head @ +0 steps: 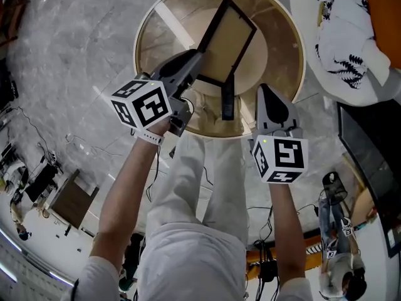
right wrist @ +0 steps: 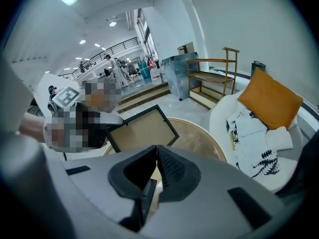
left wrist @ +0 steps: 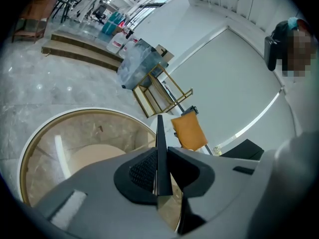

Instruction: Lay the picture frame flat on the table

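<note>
A black picture frame (head: 229, 39) with a brown panel is held tilted above the round glass-topped table (head: 283, 19). My left gripper (head: 198, 59) is shut on the frame's near-left edge, and that black edge (left wrist: 160, 133) runs between the jaws of the left gripper (left wrist: 160, 156). The frame's black stand (head: 228, 99) hangs down from its near side. My right gripper (head: 262, 90) is a little to the right of the stand, its jaws shut with nothing between them. In the right gripper view the frame (right wrist: 142, 131) lies ahead of the right gripper (right wrist: 157, 151), with the stand (right wrist: 145, 198) below the jaws.
A white seat (head: 307, 5) with an orange cushion (right wrist: 269, 101) and a patterned cloth (head: 344, 36) stands to the right of the table. A gold shelf rack (right wrist: 212, 76) is behind it. The person's white-trousered legs (head: 200, 187) meet the table's near rim.
</note>
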{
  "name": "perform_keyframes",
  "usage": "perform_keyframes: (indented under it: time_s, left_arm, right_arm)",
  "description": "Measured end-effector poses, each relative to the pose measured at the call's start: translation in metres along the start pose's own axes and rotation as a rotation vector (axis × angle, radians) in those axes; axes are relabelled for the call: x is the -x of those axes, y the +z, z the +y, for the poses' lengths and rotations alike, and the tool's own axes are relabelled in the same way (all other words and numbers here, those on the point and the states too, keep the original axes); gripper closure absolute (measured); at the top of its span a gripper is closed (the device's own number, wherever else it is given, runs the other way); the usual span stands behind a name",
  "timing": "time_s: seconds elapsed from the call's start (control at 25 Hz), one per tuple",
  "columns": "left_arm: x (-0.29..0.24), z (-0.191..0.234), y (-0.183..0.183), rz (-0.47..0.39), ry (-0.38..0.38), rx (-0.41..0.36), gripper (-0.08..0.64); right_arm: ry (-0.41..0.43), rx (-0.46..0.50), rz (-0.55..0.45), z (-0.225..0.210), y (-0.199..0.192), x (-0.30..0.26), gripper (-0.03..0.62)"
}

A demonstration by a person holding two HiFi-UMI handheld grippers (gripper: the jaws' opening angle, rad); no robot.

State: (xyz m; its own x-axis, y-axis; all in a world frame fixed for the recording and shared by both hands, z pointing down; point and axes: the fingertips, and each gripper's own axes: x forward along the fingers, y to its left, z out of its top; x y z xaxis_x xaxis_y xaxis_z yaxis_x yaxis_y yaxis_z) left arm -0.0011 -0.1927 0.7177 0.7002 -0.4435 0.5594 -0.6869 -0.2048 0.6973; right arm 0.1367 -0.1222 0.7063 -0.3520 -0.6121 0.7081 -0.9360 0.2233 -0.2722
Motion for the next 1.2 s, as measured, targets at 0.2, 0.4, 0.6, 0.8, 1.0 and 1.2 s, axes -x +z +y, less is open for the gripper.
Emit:
perform_keyframes:
  time_s: [0.2,0.4,0.6,0.8,1.0,1.2]
  left_arm:
    - [-0.025,0.017,-0.003,-0.008,-0.022,0.024,0.494]
    - [-0.049,0.035,-0.002,-0.026,-0.027,0.038,0.494]
    - [-0.065,0.052,-0.005,-0.054,-0.027,0.060,0.494]
    - [-0.071,0.061,-0.017,-0.009,0.024,-0.003,0.492]
    - [-0.072,0.061,-0.016,-0.002,0.050,-0.059,0.489]
    - [-0.075,0.078,-0.021,0.029,0.133,-0.089,0.480]
  right_arm:
    - [-0.004,-0.007,0.009,-0.005,-0.006,-0.018,0.586]
    - [0.012,0.010,0.025,-0.003,-0.010,-0.035,0.586]
    - [0.022,0.017,0.046,-0.004,-0.019,-0.046,0.587]
    - [0.013,-0.009,0.071,-0.005,-0.029,-0.044,0.587]
    - [0.012,-0.014,0.078,-0.007,-0.033,-0.042,0.588]
    - [0.002,-0.039,0.075,-0.010,-0.036,-0.041,0.587]
